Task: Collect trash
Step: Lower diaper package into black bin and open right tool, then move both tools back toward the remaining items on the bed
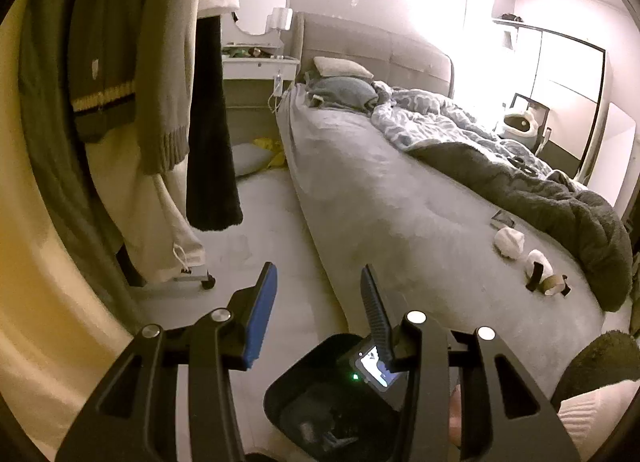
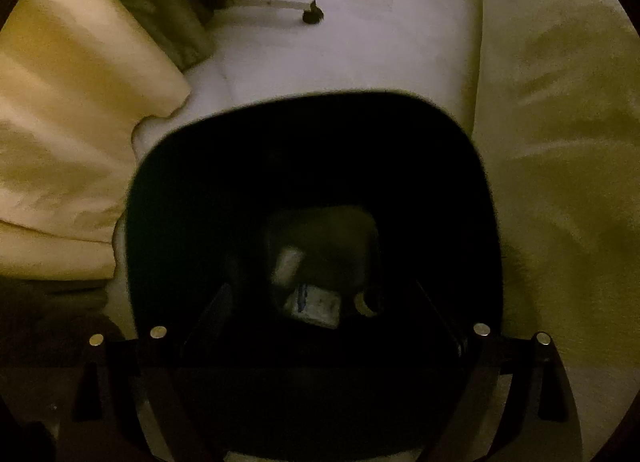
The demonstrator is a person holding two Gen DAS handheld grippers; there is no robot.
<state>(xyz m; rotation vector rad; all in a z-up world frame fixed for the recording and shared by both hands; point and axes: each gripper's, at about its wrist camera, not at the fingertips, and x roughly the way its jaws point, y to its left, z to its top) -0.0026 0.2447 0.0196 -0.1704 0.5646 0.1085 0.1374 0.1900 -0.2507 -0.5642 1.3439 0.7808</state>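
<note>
Floor strip [image 1: 272, 222] between bed [image 1: 400, 214] and hanging clothes [image 1: 160, 82] free; bin [image 2: 312, 166] mouth unobstructed.

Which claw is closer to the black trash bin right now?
Right. The right claw points straight down into the black trash bin, jaws open over its mouth. The left claw is above the bin, aimed toward the bed.

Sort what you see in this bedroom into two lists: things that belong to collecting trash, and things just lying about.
For the job: black bin; scraps already inside it; crumpled white tissues and cardboard roll on the bed.

Just lying about: hanging clothes, pillows, blankets, dressing table.
</note>
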